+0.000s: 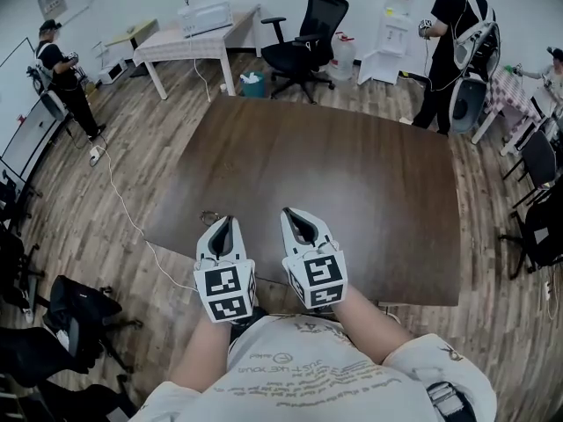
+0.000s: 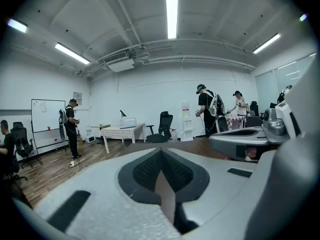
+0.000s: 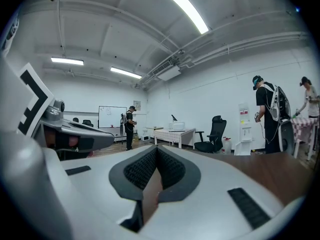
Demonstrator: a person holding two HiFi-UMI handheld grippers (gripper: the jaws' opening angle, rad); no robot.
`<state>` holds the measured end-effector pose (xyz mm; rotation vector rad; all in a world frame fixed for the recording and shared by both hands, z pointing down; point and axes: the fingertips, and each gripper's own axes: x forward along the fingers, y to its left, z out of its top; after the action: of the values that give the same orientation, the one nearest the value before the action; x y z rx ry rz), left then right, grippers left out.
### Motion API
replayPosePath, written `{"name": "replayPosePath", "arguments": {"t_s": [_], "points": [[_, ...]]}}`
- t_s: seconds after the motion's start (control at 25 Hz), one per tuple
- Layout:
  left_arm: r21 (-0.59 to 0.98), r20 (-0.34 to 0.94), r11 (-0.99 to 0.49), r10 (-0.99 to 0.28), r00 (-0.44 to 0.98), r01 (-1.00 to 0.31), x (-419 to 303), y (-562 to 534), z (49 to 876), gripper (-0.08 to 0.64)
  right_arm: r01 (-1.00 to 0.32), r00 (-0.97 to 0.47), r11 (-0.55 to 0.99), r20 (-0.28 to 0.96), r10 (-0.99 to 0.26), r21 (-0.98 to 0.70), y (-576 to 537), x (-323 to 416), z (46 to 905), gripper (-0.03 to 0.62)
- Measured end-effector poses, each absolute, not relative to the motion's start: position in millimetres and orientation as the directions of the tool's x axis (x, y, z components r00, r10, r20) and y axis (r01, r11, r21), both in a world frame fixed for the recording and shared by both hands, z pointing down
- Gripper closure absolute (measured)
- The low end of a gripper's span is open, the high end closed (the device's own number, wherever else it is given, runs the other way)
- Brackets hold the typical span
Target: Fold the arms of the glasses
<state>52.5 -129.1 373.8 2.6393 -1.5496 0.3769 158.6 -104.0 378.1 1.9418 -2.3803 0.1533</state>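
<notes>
Table (image 1: 352,165): dark wood, the largest thing in view. Left gripper (image 1: 222,224) and right gripper (image 1: 296,214) sit side by side over the table's near edge, each with jaws pressed together on nothing. Glasses (image 1: 209,218): probably the thin loop near that edge, just beside the left tip; arms unreadable. Risk: tips this close could nudge the frame off the table.

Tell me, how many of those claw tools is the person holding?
2. The left gripper is over the near edge of the table; the right gripper is just beside it. Both are shut.
</notes>
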Motion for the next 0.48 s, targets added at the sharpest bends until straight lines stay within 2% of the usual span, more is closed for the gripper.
{"name": "replayPosePath", "arguments": {"t_s": [0.48], "points": [[-0.087, 0.276, -0.477, -0.855, 0.439, -0.874, 41, -132, 386, 0.546, -0.978, -0.207, 0.201, 0.131, -0.969, -0.061, -108, 155, 389, 0.578]]}}
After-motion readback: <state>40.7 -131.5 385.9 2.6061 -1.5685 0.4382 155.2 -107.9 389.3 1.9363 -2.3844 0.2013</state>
